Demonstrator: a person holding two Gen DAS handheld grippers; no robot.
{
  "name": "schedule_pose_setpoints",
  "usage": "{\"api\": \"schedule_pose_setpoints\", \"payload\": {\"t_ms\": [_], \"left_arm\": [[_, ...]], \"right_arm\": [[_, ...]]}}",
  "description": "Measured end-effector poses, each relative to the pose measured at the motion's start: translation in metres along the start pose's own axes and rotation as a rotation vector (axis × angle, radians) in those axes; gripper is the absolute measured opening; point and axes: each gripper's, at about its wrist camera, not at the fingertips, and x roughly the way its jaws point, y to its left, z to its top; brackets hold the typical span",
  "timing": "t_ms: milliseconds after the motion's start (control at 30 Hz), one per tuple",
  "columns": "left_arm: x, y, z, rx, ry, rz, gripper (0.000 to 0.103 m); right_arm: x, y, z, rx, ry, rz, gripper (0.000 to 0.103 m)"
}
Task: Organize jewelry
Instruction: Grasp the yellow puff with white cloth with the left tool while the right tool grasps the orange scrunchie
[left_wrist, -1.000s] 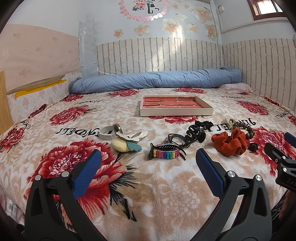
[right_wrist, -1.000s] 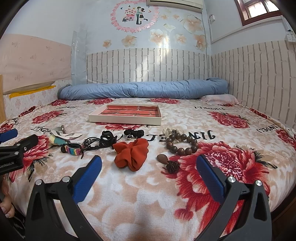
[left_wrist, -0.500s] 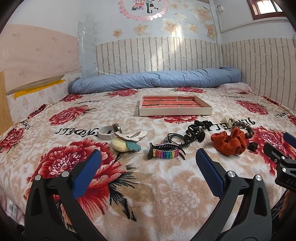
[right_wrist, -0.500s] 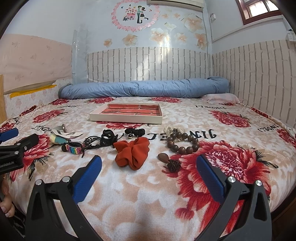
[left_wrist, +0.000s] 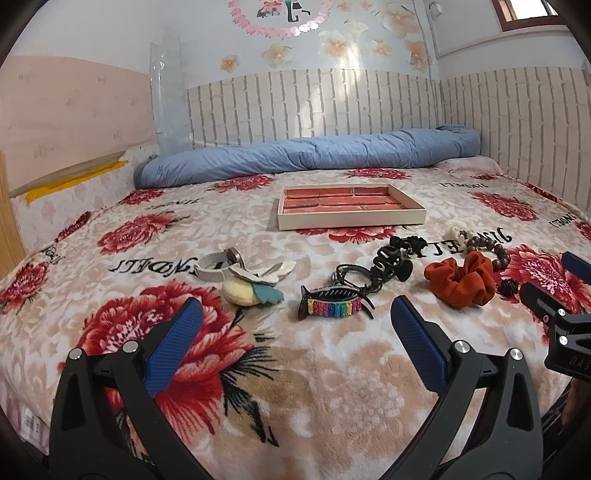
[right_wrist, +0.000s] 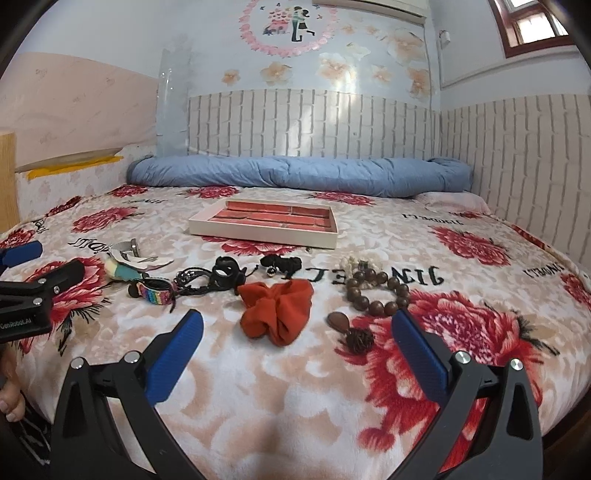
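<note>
A row of accessories lies on the floral blanket: a white band with a yellow-teal plush piece (left_wrist: 242, 290), a rainbow hair clip (left_wrist: 332, 304), a black claw clip (left_wrist: 391, 262), an orange scrunchie (left_wrist: 460, 277) (right_wrist: 277, 310), a brown bead bracelet (right_wrist: 373, 291) and a brown pendant (right_wrist: 341, 321). Behind them sits a shallow tray (left_wrist: 351, 221) (right_wrist: 264, 232) with a red brick-pattern bottom. My left gripper (left_wrist: 293, 332) is open and empty, short of the rainbow clip. My right gripper (right_wrist: 297, 336) is open and empty, just short of the scrunchie and pendant.
A rolled blue duvet (left_wrist: 314, 155) lies along the far wall. White brick-pattern walls close the back and right. A wooden bed board (right_wrist: 7, 177) stands at the left. The blanket's near edge drops off under both grippers.
Both grippers have crept slightly forward toward the row of accessories. Nothing was picked up or moved.
</note>
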Motion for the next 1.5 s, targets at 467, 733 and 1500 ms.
{"api": "schedule_pose_setpoints", "payload": {"t_ms": [467,733,1500], "left_arm": [[0.048,0.020,0.027,-0.031,0.139,-0.009,0.098],[0.094,0.038,0.039,0.002,0.222,0.028,0.098],[0.196,0.077,0.017,-0.109,0.525,-0.093,0.059]], "right_arm": [[0.056,-0.005,0.028,0.031,0.099,-0.012,0.099],[0.095,-0.004,0.035,-0.001,0.171,-0.026,0.099],[0.162,-0.009,0.013,0.086,0.437,0.057,0.060]]}}
